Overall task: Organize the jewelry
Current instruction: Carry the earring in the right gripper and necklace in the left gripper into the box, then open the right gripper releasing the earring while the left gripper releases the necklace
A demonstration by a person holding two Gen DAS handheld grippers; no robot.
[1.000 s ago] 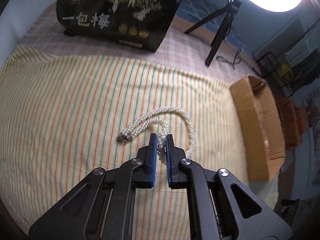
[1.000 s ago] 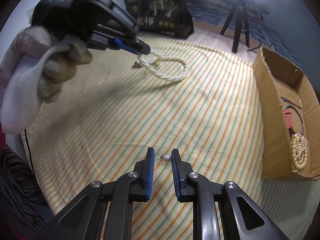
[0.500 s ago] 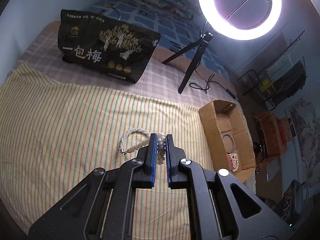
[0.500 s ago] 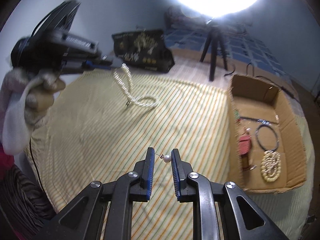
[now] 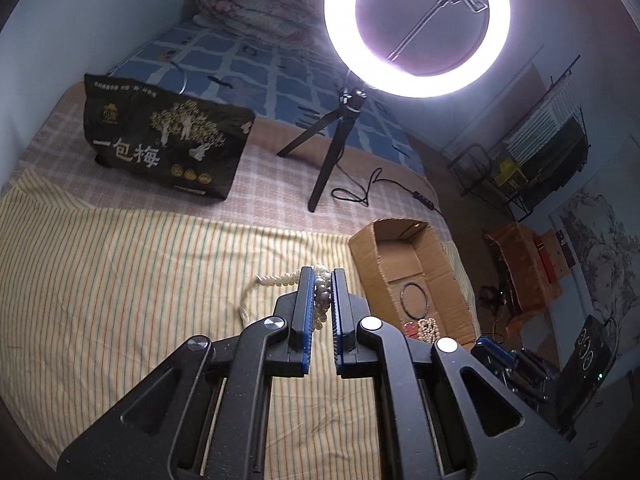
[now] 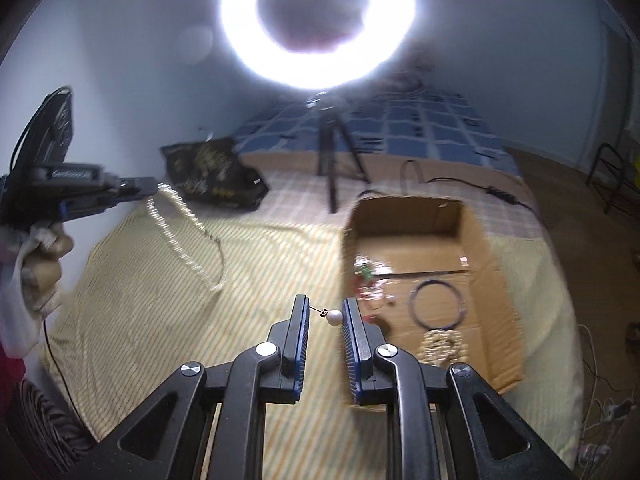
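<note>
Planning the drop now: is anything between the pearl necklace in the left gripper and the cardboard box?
Nothing visible. The pearl necklace hangs from the left gripper above bare striped cloth, and the cardboard box beside it is open-topped.

Box right on the striped cloth; ring and beads inside it. Bag far left; tripod far centre, right of bag, behind box. Necklace left of box.
</note>
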